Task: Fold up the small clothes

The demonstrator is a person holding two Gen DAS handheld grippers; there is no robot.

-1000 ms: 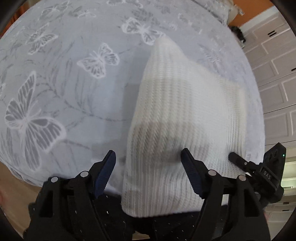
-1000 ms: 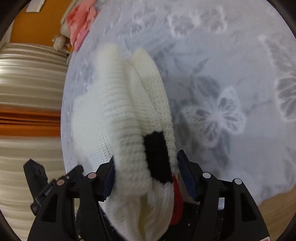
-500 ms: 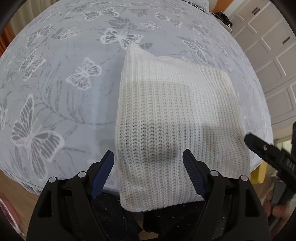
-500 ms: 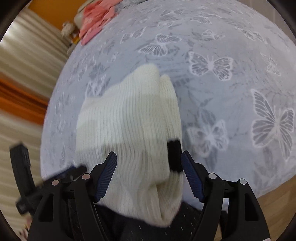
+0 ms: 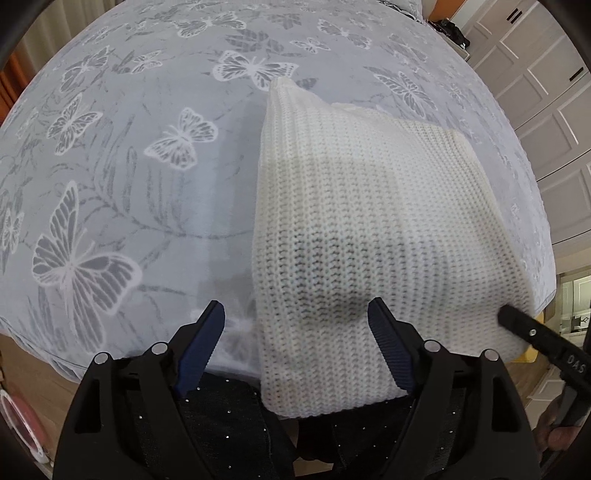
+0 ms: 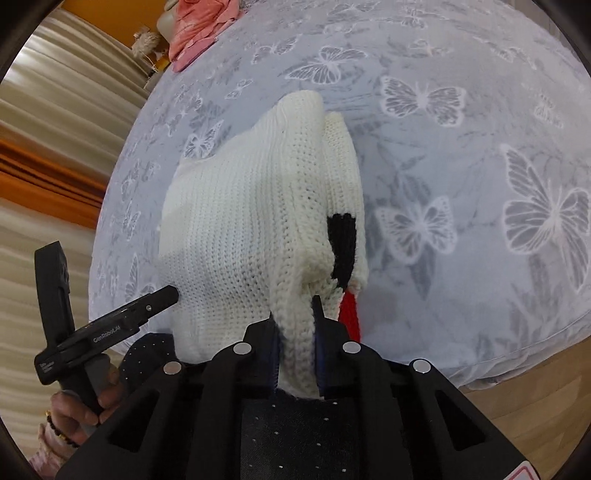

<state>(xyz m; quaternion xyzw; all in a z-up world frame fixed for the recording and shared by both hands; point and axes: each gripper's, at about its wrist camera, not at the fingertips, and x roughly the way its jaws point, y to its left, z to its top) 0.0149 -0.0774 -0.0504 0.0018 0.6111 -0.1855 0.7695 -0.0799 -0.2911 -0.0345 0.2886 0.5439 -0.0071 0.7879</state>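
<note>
One white knit garment [image 5: 369, 229], two tongs, one pink cloth [image 6: 199, 22]

The sweater's [image 5: 369, 229] near hem drops behind the left gripper [image 5: 295, 350] body, so its bottom edge is hidden. In the right view, folds cover most of the sweater's black patch [image 6: 343, 243] and red strip [image 6: 351, 314]. The pink cloth [image 6: 199, 22] is cut off by the top edge.

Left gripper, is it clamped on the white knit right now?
No, the left gripper is open, its blue pads wide apart with the knit draped between them.
</note>
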